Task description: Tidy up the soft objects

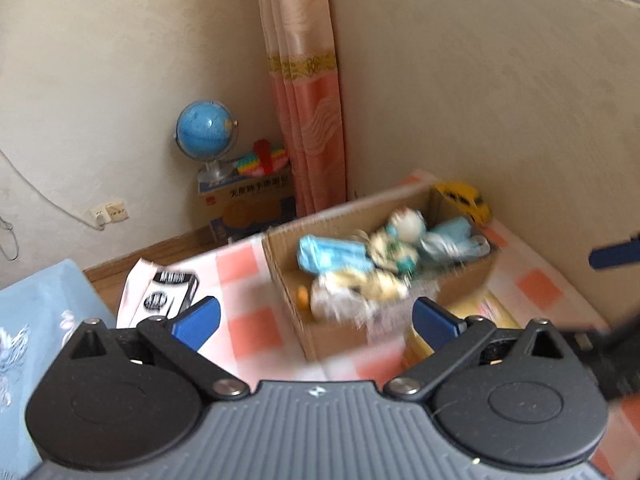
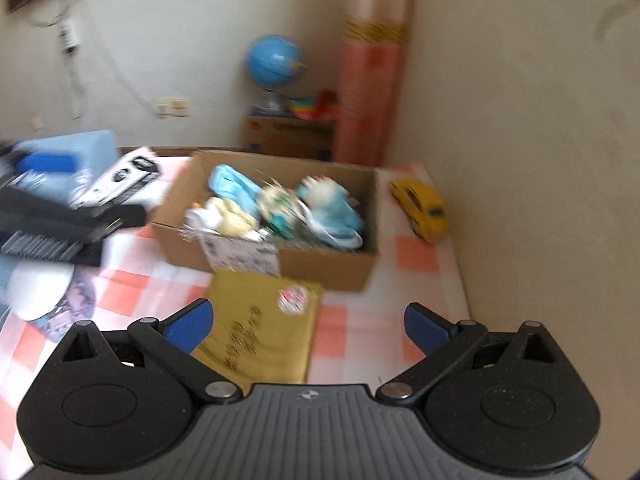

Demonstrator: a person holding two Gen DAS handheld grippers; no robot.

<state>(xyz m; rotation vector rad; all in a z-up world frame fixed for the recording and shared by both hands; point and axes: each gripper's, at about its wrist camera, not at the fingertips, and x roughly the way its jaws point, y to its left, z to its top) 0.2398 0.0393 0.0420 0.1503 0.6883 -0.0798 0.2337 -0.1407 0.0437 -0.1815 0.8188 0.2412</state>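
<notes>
A cardboard box (image 1: 352, 208) (image 2: 320, 264) sits on a pink-and-white checked cloth and holds several soft toys, among them blue plush pieces (image 1: 332, 254) (image 2: 236, 184) and a cream one (image 1: 360, 288) (image 2: 228, 210). My left gripper (image 1: 316, 320) is open and empty, held above the near side of the box. My right gripper (image 2: 308, 326) is open and empty, held above a gold padded envelope (image 2: 260, 328) in front of the box. The left gripper also shows at the left of the right wrist view (image 2: 60, 208). Both views are blurred.
A yellow toy car (image 1: 466, 200) (image 2: 422, 210) lies beside the box against the wall. A black-and-white carton (image 1: 168, 296) (image 2: 120, 180) and a light blue cloth (image 1: 44, 312) lie left. A globe (image 1: 206, 132) (image 2: 274, 62) stands on a box by the curtain.
</notes>
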